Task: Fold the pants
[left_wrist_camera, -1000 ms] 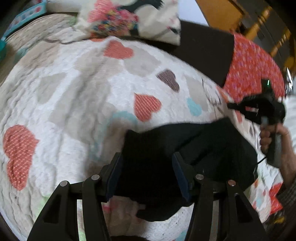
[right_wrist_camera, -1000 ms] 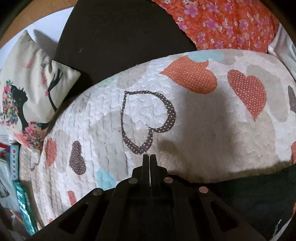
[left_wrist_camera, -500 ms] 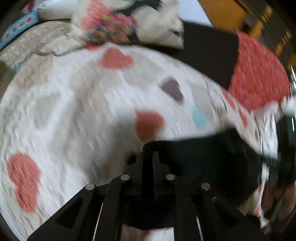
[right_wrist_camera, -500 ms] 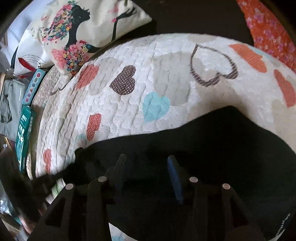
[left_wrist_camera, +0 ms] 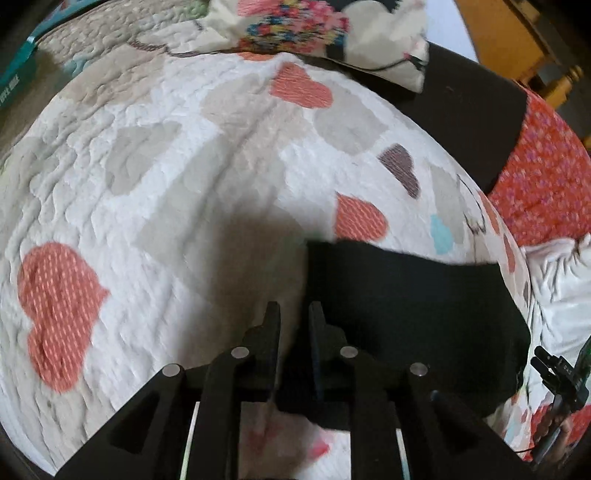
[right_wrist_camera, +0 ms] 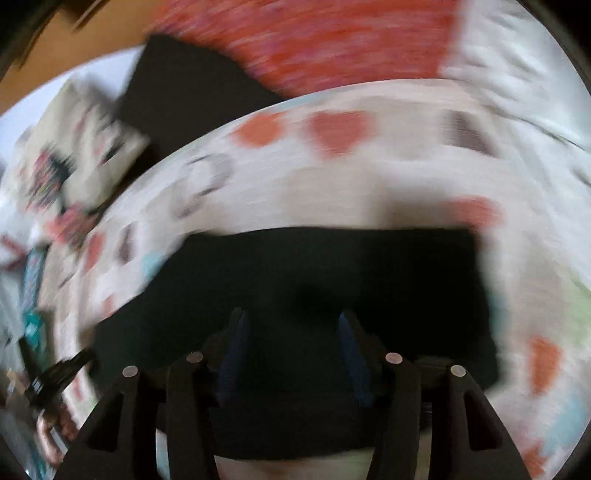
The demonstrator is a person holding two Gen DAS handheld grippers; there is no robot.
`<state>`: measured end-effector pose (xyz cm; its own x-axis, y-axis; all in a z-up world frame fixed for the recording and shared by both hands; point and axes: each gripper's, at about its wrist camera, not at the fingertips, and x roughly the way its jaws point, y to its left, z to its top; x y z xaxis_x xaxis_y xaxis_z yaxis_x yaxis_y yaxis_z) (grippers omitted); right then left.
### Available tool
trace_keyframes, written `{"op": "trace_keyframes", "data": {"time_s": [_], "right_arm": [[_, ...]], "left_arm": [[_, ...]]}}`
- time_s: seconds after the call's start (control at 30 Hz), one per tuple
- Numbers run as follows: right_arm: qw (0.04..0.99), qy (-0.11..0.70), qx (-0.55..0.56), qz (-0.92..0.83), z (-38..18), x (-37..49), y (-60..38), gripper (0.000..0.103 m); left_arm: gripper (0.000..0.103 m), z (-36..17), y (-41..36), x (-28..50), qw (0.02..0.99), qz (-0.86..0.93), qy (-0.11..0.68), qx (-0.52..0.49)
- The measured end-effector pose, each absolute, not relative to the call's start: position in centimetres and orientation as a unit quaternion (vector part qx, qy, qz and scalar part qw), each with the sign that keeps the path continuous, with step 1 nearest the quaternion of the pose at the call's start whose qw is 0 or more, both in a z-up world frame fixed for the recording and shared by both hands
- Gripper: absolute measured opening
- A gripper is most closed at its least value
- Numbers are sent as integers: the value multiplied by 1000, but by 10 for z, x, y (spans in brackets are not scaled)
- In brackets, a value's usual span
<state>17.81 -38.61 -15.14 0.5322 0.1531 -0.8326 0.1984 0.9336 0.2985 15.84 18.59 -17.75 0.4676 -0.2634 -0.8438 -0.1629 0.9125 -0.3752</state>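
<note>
A white quilted bedspread with coral, grey and brown hearts [left_wrist_camera: 177, 206] covers the bed. At its far edge lies a cream cushion printed with bright flowers [left_wrist_camera: 317, 33], beside a dark flat headboard panel [left_wrist_camera: 472, 122] and a red floral fabric [left_wrist_camera: 546, 184].

1. Teal box [left_wrist_camera: 16, 79], left wrist view, at 10 o'clock on the frame edge: white lettering on its side, too blurred and small to read.
2. Same teal box [right_wrist_camera: 31, 295] in right wrist view, at 9 o'clock: motion blur, nothing legible.
3. No other text, labels, brands or numbers readable in either view.
</note>
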Motion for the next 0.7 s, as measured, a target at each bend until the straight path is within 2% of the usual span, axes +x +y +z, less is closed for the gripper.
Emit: {"op": "trace_keyframes", "data": {"time_s": [0.2, 0.37, 0.4, 0.47, 0.5, 0.53, 0.57, 0.7], "right_arm": [[844, 461, 262, -81, -162, 128, -479, 58], [839, 451, 299, -58, -174, 120, -491, 58], [839, 455, 294, -54, -177, 124, -488, 59], [835, 473, 274, -60, -188, 131, -478, 71], [831, 480, 273, -61, -195, 135, -475, 71], [827, 484, 281, -50, -200, 137, -473, 60], [825, 487, 285, -36, -201, 139, -469, 11], [852, 462, 244, -40, -182, 136, -469, 7]], "left_arm": [[22, -164, 170, 133, 839, -18, 503, -207], [23, -153, 147, 114, 846, -3, 504, -174], [23, -152, 144, 111, 846, -2, 507, -169], [23, -149, 139, 106, 844, 1, 510, -164], [23, -147, 137, 102, 845, 5, 510, -163], [23, -145, 136, 100, 845, 7, 510, -162], [23, -142, 135, 97, 846, 11, 509, -159], [23, -134, 132, 93, 850, 21, 504, -149]]}}
